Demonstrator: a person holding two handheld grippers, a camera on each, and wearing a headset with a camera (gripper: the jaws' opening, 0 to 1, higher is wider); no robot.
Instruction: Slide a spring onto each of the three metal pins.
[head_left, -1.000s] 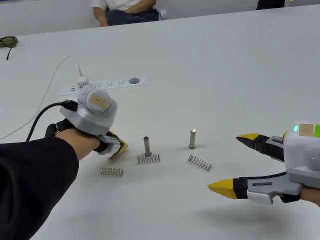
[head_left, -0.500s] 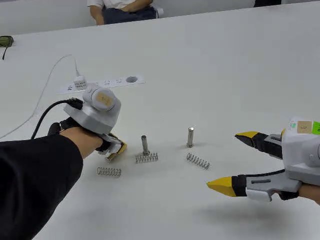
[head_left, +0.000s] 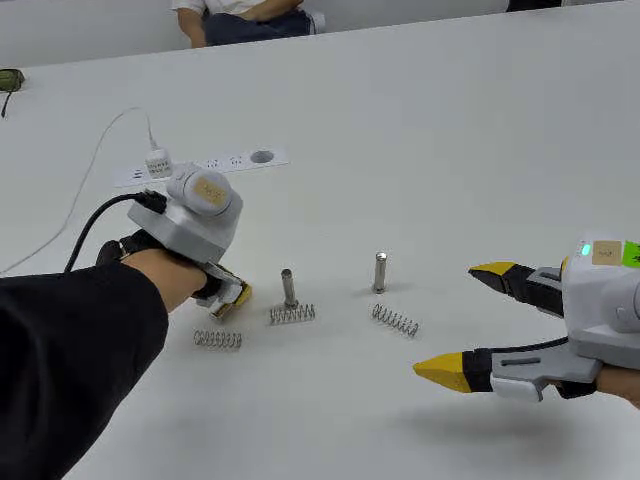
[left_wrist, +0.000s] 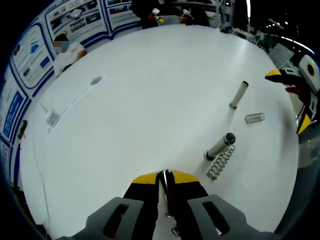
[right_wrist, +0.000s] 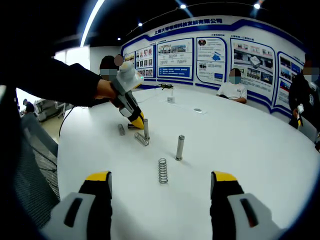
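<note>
Left gripper (head_left: 232, 295): jaws together on a thin metal piece (left_wrist: 164, 187), tips down at the table (head_left: 450, 150).
Right gripper (head_left: 462, 320): jaws wide apart, empty.
Near pin (head_left: 288, 285), far pin (head_left: 380, 270): upright.
Three springs (head_left: 292, 314): lying flat, none on a pin.

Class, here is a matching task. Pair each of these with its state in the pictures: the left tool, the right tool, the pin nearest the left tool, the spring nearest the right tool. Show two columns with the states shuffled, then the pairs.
Column A
1. left tool
2. right tool
3. pin nearest the left tool
4. spring nearest the right tool

Column B
a. lying on its side
b. jaws wide apart
c. standing upright
d. jaws shut, tips pointing down

Pairs: 1-d, 2-b, 3-c, 4-a
</note>
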